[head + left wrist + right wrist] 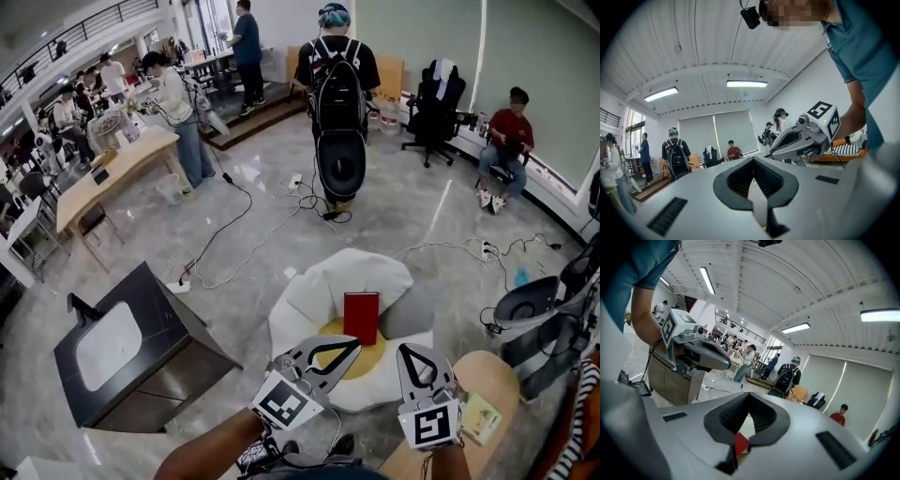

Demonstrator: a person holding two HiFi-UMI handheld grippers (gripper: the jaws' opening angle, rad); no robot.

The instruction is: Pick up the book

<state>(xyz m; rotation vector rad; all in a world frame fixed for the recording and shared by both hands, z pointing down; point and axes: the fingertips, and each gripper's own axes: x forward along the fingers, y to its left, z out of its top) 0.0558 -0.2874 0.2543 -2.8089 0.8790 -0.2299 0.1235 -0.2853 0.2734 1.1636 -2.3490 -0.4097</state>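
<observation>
A red book [361, 317] stands upright on the yellow centre of a white egg-shaped cushion [319, 291] on the floor. Both grippers are held just in front of it, near me. My left gripper [353, 344] is shut and empty, its tip just below and left of the book. My right gripper [404, 349] is also shut and empty, a little to the book's right. In the right gripper view a sliver of the red book [741, 442] shows through the gap below the closed jaws [749, 398]. The left gripper view shows closed jaws [753, 160] and the right gripper [806, 135] beside them.
A dark cabinet with a white top [131, 354] stands at the left. A round wooden table [473, 380] with a green booklet [480, 418] is at the lower right. Cables [234, 216] trail over the marble floor. A person with a backpack [337, 103] stands beyond; office chairs [539, 314] at right.
</observation>
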